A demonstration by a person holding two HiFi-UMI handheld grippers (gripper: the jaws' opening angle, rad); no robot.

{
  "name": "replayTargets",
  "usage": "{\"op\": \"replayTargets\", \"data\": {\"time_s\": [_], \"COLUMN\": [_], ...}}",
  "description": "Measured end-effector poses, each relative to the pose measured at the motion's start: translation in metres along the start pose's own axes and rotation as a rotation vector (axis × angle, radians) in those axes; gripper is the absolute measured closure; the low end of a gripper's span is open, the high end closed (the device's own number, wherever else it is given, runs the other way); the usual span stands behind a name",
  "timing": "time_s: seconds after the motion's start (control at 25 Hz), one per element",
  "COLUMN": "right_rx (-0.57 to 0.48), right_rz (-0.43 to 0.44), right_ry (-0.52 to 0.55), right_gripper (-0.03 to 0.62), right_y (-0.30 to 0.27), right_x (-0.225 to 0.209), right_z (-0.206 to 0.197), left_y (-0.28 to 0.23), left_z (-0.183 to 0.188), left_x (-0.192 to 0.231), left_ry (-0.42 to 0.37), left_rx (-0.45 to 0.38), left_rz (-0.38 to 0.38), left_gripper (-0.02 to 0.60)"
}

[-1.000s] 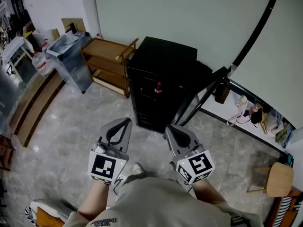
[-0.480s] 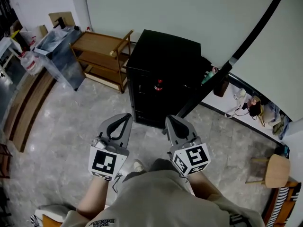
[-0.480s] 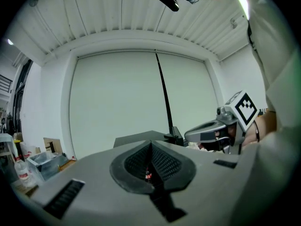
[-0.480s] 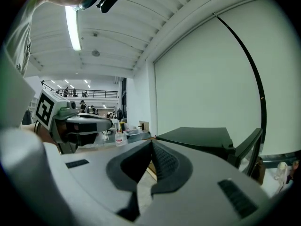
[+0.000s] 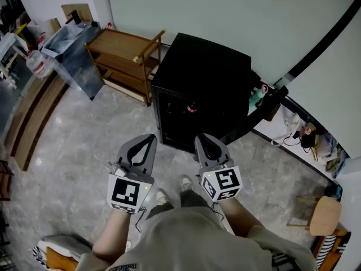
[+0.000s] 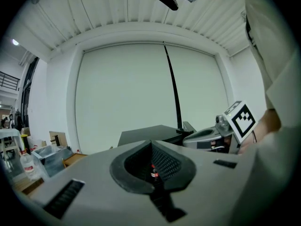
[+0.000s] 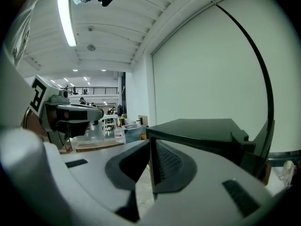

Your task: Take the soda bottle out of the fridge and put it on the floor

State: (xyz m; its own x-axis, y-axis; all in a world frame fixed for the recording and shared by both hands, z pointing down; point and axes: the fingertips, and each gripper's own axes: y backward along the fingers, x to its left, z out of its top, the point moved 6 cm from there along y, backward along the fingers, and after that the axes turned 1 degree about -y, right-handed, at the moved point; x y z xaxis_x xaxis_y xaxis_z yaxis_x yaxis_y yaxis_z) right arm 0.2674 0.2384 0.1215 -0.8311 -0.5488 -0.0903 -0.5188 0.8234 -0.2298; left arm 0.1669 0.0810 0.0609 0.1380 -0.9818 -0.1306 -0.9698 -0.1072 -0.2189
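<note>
- Soda bottle (image 5: 192, 106): upright inside the black fridge (image 5: 210, 66), in the upper part of its front, red cap showing. Could not tell from any view whether the door was open or glazed.
- Fridge stood on the grey stone floor (image 5: 73, 151) against the pale wall, with a wooden shelf (image 5: 125, 61) just beside it on its left.
- Left gripper (image 5: 151, 138): jaws clenched tip to tip, nothing grasped. It was held out in front of the person, short of the fridge and apart from it.
- In the left gripper view the bottle (image 6: 153, 173) appeared small and far off through the hollow behind the closed tips, not between the pads.
- Right gripper (image 5: 201, 137): jaws likewise pressed together, empty, pointing at the fridge front and not touching it.
- The two grippers were side by side, near each other, marker cubes towards the person.
- The person's shoes (image 5: 162, 196) were on the floor below the grippers.
- A clear plastic bin (image 5: 73, 52) stood left of the shelf; a round wooden stool (image 5: 319, 215) was well apart at the right.
</note>
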Motion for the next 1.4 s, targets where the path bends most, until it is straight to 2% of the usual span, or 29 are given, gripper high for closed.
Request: {"op": "replayTargets", "data": {"time_s": [0.04, 0.12, 0.28, 0.76, 1.0, 1.4], "right_rx": [0.012, 0.040, 0.074, 0.147, 0.165, 0.218], "right_rz": [0.010, 0.027, -0.001, -0.118, -0.156, -0.198], "right_ry": [-0.016, -0.042, -0.026, -0.015, -0.014, 0.006], "right_gripper": [0.583, 0.503, 0.462, 0.425, 0.416, 0.405], "right_y": [-0.008, -0.023, -0.050, -0.139, -0.176, -0.228], "right_x": [-0.005, -0.013, -0.030, -0.089, -0.114, -0.153], "right_z": [-0.004, -0.013, -0.035, -0.113, -0.141, -0.183], "left_y": [-0.005, -0.015, -0.033, -0.089, -0.108, -0.126], "left_z": [0.000, -0.001, -0.011, -0.065, -0.102, -0.122], "left_x": [0.001, 0.003, 0.007, 0.023, 0.026, 0.036], "left_ry": [0.002, 0.000, 0.012, 0.076, 0.090, 0.084], "left_rx": [0.006, 0.012, 0.025, 0.069, 0.129, 0.149], "left_rz": [0.005, 0.011, 0.031, 0.084, 0.084, 0.110], "left_gripper": [0.577, 0.577, 0.577, 0.577, 0.577, 0.577]}}
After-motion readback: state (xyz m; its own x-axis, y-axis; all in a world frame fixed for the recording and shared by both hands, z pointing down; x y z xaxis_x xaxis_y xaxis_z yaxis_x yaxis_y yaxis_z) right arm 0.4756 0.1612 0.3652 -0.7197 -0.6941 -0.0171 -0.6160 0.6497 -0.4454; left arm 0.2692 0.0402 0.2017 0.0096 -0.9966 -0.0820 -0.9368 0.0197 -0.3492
